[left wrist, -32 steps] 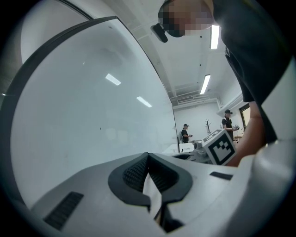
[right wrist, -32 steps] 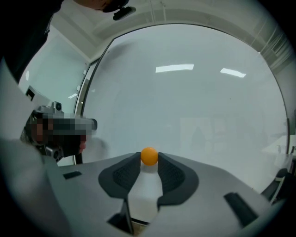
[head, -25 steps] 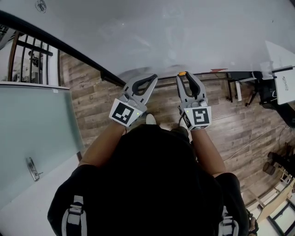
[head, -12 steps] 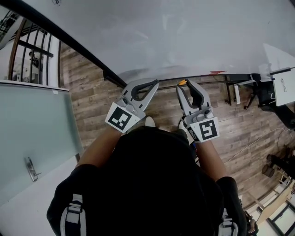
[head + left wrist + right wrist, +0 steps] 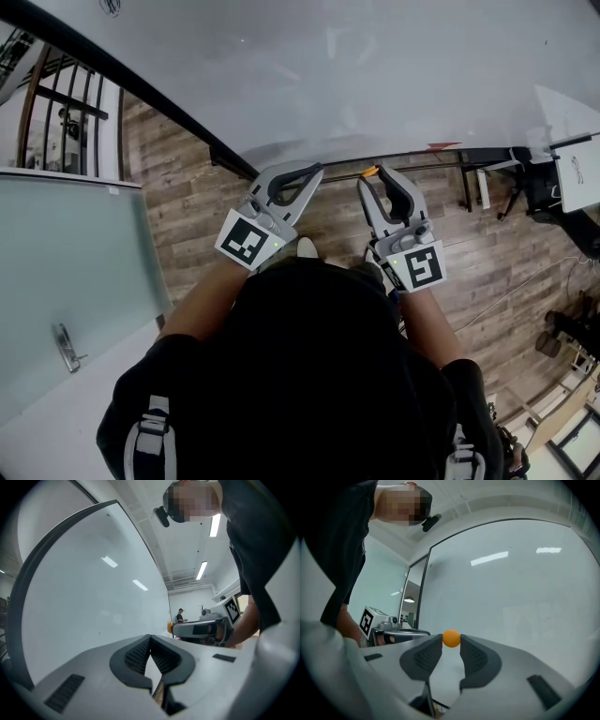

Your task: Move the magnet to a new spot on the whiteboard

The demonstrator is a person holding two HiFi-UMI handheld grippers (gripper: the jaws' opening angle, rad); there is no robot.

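1. Head view: from above the person, looking steeply down onto the left gripper (image 5: pixel 316 169), right gripper (image 5: pixel 371 174) and whiteboard (image 5: pixel 375 56).
2. Gripper views: along their own jaws, close to the whiteboard.
3. All share the whiteboard; each gripper view shows the other gripper.

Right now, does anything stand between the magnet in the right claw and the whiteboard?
Nothing visible does. The orange magnet is pinched at the tips of the right claw, with only bare whiteboard ahead of it. The left claw, shut and empty, is off to the side.
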